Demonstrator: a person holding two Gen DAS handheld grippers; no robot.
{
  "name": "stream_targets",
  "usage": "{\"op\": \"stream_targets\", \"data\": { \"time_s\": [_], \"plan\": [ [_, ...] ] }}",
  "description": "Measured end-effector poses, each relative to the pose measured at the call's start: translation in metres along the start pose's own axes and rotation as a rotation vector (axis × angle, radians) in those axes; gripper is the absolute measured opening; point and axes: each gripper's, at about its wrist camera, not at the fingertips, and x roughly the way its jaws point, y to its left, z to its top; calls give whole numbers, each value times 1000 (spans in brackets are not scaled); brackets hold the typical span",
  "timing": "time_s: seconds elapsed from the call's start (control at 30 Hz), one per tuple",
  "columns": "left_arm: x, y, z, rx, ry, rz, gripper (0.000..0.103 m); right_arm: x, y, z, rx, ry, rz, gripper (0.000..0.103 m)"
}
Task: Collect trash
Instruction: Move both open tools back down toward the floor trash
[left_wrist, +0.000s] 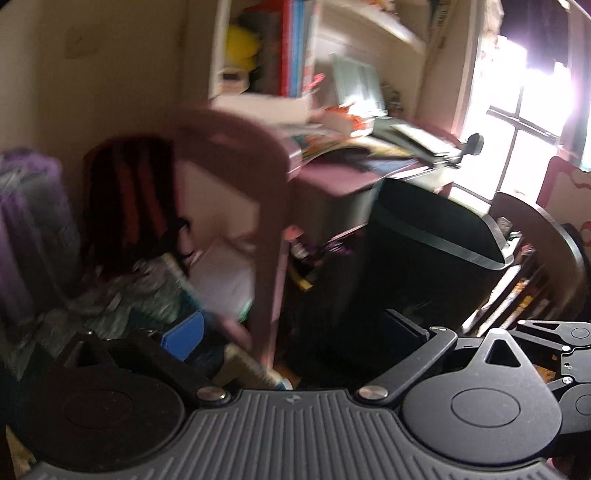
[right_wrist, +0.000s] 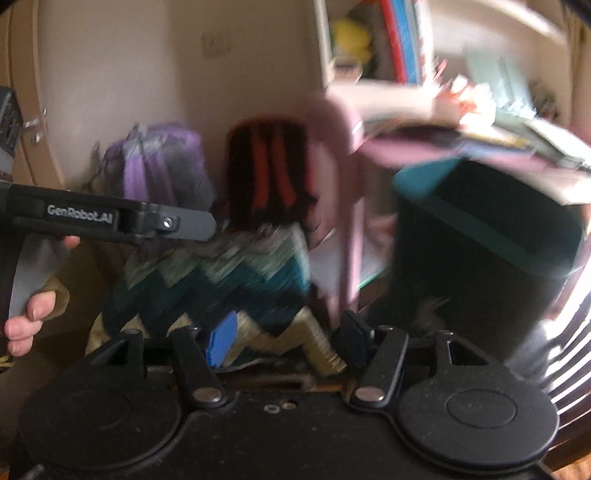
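The frames are blurred by motion. A tall dark trash bin (left_wrist: 432, 251) (right_wrist: 480, 258) stands on the floor under the edge of a pink desk (left_wrist: 332, 177) (right_wrist: 406, 151). In the left wrist view my left gripper (left_wrist: 295, 332) is open wide with nothing between its fingers, and the bin is just ahead to the right. My right gripper (right_wrist: 288, 338) is open too. Chevron-patterned fabric (right_wrist: 221, 288) lies on the floor behind its gap, and the bin is to its right. I cannot make out any single piece of trash.
A purple backpack (right_wrist: 162, 166) (left_wrist: 26, 221) and a black-and-red backpack (right_wrist: 269, 173) (left_wrist: 129, 195) lean on the wall. Books clutter the desk and the shelf (left_wrist: 295, 48) above it. A dark wooden chair (left_wrist: 546, 251) stands right of the bin. A person's hand (right_wrist: 29, 317) holds the left gripper's handle.
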Motion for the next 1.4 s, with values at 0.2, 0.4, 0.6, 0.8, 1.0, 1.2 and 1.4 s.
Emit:
{"op": "stream_targets", "data": {
  "time_s": [0.2, 0.4, 0.6, 0.8, 1.0, 1.2, 1.4],
  "plan": [
    [31, 80, -65, -23, 58, 136, 102, 103, 38, -34, 61, 136, 56, 62],
    [70, 152, -132, -89, 150, 211, 102, 189, 64, -80, 105, 182, 48, 63],
    [114, 210, -204, -166, 245, 301, 102, 272, 71, -129, 189, 327, 18, 67],
    [169, 260, -275, -277, 390, 419, 102, 362, 71, -190, 207, 575, -48, 67],
    [220, 292, -335, -331, 467, 460, 102, 429, 71, -244, 283, 735, -25, 67],
    [276, 313, -381, -327, 576, 460, 102, 499, 69, -293, 403, 873, -70, 67],
    [322, 331, -411, -276, 590, 414, 102, 543, 60, -336, 502, 950, -137, 67]
  ]
}}
